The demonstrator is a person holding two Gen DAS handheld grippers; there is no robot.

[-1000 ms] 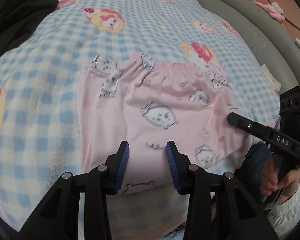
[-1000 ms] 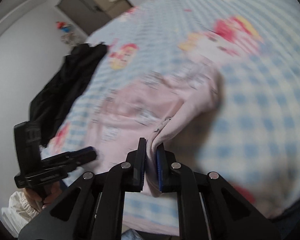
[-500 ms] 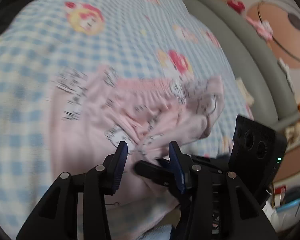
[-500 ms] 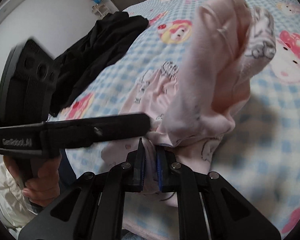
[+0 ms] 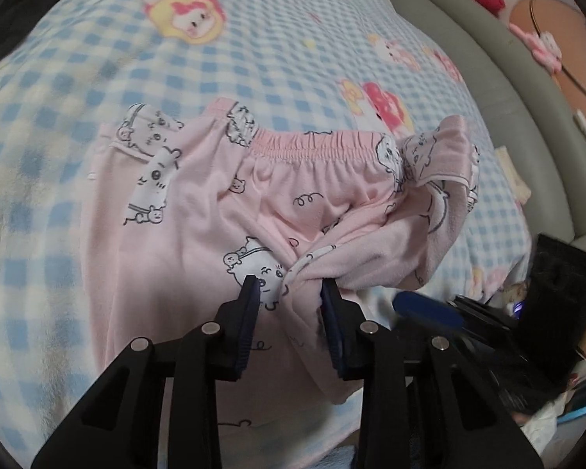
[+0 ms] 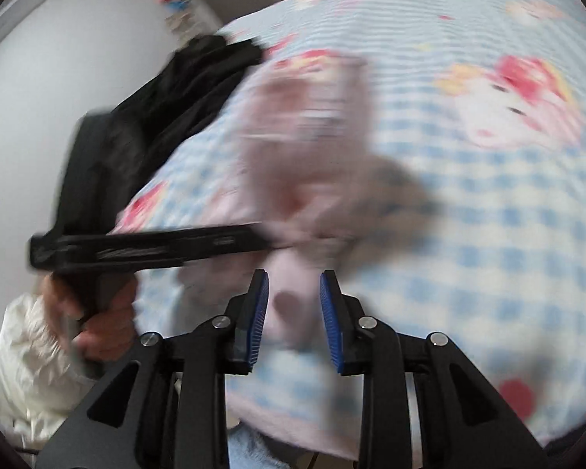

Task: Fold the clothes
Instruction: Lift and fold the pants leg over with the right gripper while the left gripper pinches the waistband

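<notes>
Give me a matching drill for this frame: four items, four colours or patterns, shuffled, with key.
Items:
1. cartoon-print pyjama trousers
2. fleece bed blanket
3. padded bed frame edge
4. heap of clothing at the far side of the bed

Colours or patterns:
A. grey-green
B. black
C. pale pink
D. blue and white check

Pairs: 1-C, 2-D, 3-A, 4-B
</notes>
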